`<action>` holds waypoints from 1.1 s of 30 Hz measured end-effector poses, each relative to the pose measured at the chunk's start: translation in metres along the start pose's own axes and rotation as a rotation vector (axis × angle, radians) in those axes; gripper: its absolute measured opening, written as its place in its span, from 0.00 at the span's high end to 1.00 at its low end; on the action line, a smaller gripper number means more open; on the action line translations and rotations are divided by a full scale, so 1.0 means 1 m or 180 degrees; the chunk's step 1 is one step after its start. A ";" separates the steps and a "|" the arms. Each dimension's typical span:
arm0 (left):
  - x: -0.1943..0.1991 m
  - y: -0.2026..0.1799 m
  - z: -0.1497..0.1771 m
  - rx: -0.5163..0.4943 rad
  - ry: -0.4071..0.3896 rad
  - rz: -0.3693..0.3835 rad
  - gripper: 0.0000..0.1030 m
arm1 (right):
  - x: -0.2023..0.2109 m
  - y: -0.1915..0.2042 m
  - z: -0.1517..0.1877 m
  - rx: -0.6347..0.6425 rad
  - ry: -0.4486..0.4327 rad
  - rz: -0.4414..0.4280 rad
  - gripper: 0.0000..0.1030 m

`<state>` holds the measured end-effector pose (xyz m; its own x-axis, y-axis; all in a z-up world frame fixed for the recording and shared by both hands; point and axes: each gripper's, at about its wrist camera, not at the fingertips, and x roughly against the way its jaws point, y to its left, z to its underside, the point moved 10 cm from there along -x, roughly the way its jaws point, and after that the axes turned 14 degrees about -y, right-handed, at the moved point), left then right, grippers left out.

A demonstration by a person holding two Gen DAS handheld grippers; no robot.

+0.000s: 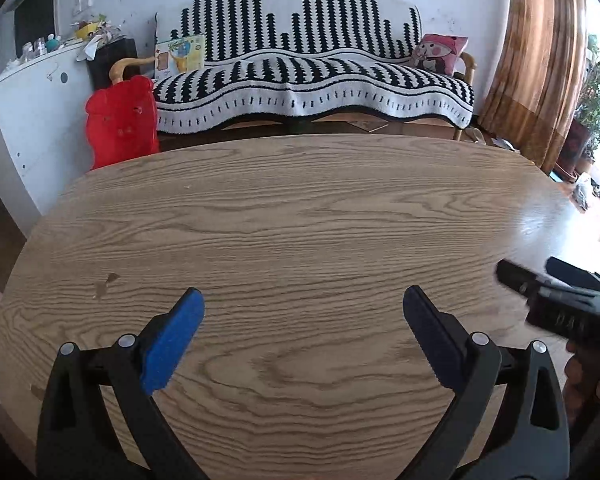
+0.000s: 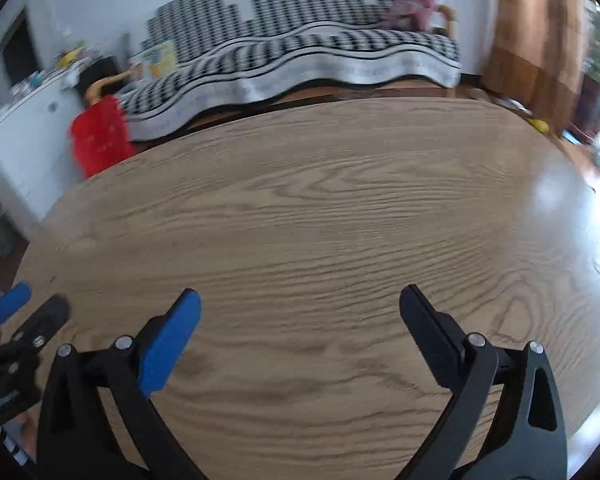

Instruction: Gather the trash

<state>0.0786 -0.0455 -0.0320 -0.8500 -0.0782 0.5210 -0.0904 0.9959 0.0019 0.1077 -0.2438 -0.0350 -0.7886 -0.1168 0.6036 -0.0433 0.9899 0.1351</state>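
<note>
No trash shows in either view. My left gripper point(image 1: 303, 298) is open and empty above the near part of a wooden oval table point(image 1: 300, 216). My right gripper point(image 2: 300, 296) is open and empty above the same table point(image 2: 320, 200). The right gripper also shows at the right edge of the left wrist view point(image 1: 540, 280), and the left gripper shows at the left edge of the right wrist view point(image 2: 32, 308). The right wrist view is blurred.
Beyond the table's far edge stands a sofa with a black-and-white cover point(image 1: 300, 72), with a pink cushion point(image 1: 440, 52) on it. A red bag point(image 1: 120, 120) hangs at the sofa's left arm. A white cabinet point(image 1: 32, 112) stands left. Brown curtains point(image 1: 540, 60) hang right.
</note>
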 end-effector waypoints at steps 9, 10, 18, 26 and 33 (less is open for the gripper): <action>-0.023 0.031 -0.004 0.0600 0.0050 -0.0180 0.06 | -0.017 -0.018 0.001 0.0097 -0.0129 0.0412 0.07; -0.024 0.031 -0.005 0.0590 0.0038 -0.0187 0.06 | -0.007 -0.027 0.007 0.0126 -0.0140 0.0384 0.07; -0.026 0.019 -0.004 0.0359 0.0058 -0.0229 0.06 | 0.008 -0.024 0.004 0.0178 -0.0204 0.0241 0.07; -0.028 -0.006 -0.002 0.0170 0.0110 -0.0110 0.06 | 0.017 -0.044 0.001 0.0102 -0.0243 0.0315 0.07; -0.027 -0.015 0.001 0.0193 0.0126 -0.0122 0.06 | 0.021 -0.050 0.002 0.0120 -0.0250 0.0335 0.07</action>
<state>0.1024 -0.0583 -0.0466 -0.8242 -0.1131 0.5548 -0.1547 0.9875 -0.0285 0.0922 -0.2957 -0.0301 -0.8357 -0.0069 0.5492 0.0204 0.9988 0.0436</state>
